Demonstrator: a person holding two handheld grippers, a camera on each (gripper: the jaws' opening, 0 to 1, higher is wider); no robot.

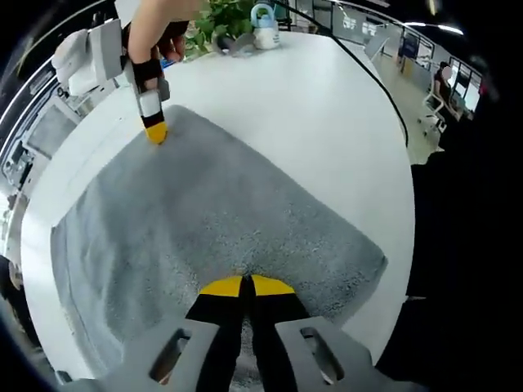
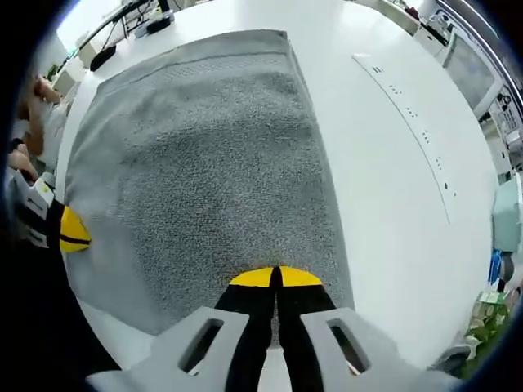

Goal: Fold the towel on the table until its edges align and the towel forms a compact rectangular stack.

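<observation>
A grey towel point(image 1: 221, 220) lies flat on the white table point(image 1: 327, 106). In the left gripper view my left gripper point(image 1: 246, 285) is at the towel's near edge, its yellow-tipped jaws pressed together on the cloth. My right gripper point(image 1: 155, 131), held by a hand, pinches the towel's far corner. The right gripper view shows the towel point(image 2: 212, 163) stretching away from my right gripper point(image 2: 276, 278), whose jaws are closed on its near edge. My left gripper point(image 2: 72, 229) is at the towel's left edge.
A green plant point(image 1: 221, 20) and a small blue-and-white object point(image 1: 263, 24) stand at the table's far end. A black cable point(image 1: 368, 69) runs along the table's right edge. Dark devices point(image 2: 155, 23) sit beyond the towel. Office desks surround the table.
</observation>
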